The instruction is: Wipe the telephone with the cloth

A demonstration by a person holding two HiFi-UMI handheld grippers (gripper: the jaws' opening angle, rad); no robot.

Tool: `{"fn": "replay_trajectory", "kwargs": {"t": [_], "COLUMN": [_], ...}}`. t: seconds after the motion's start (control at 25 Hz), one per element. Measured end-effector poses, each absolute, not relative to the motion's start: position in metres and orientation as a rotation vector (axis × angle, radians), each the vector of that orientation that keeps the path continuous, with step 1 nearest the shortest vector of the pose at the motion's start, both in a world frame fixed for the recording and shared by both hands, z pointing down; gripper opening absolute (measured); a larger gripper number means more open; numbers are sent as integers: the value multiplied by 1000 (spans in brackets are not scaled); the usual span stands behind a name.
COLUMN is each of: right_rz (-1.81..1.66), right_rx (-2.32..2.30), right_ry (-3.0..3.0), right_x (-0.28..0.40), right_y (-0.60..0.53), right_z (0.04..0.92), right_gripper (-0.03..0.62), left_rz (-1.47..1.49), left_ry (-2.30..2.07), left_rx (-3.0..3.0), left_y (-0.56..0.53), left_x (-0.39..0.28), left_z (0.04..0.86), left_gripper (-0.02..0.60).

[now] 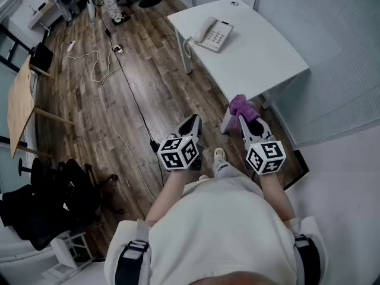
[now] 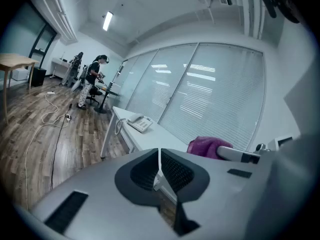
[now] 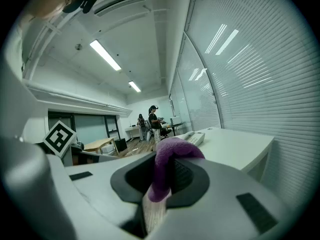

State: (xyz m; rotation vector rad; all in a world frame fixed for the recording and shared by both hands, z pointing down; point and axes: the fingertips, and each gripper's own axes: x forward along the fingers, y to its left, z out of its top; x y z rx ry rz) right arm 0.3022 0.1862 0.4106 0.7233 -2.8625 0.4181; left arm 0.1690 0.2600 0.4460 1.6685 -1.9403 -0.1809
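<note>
A white telephone (image 1: 211,34) lies on the far part of the white table (image 1: 261,58), its coiled cord hanging off the left edge; it shows small in the left gripper view as the telephone (image 2: 139,123) and in the right gripper view as the telephone (image 3: 194,138). My right gripper (image 1: 243,118) is shut on a purple cloth (image 1: 241,106), bunched over its jaw tips near the table's front corner; the cloth (image 3: 167,165) fills the jaws. My left gripper (image 1: 196,119) hangs over the wood floor to the left, shut with nothing in it (image 2: 159,164).
Cables (image 1: 102,64) trail across the wood floor. A wooden table (image 1: 20,103) stands at the left, black chairs (image 1: 50,200) at the lower left. Slatted blinds (image 3: 250,79) line the wall right of the white table. Other people (image 2: 92,81) stand at desks far off.
</note>
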Motion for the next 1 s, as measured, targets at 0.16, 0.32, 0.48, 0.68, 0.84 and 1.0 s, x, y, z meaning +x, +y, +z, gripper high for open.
{"fn": "replay_trajectory", "kwargs": {"t": [0.16, 0.32, 0.48, 0.68, 0.84, 1.0], "right_rz": [419, 392, 378, 386, 373, 367], "right_rx": [719, 696, 678, 619, 585, 595], "right_ry": [-2863, -2877, -2880, -2888, -2886, -2885], "right_x": [307, 304, 299, 292, 286, 285], "right_y": [197, 208, 216, 227, 237, 242], "right_z": [413, 407, 408, 408, 409, 408], "right_gripper": [61, 61, 61, 61, 61, 61], "left_rz": [-179, -181, -168, -181, -187, -185], "left_ry": [-1941, -1940, -1939, -1943, -1939, -1936], "left_rx": [1671, 1668, 1666, 1661, 1658, 1660], "left_y": [270, 278, 285, 293, 299, 303], "left_x": [171, 171, 168, 164, 162, 160], "left_z": [450, 450, 453, 454, 456, 457], "left_gripper": [34, 32, 29, 26, 23, 21]}}
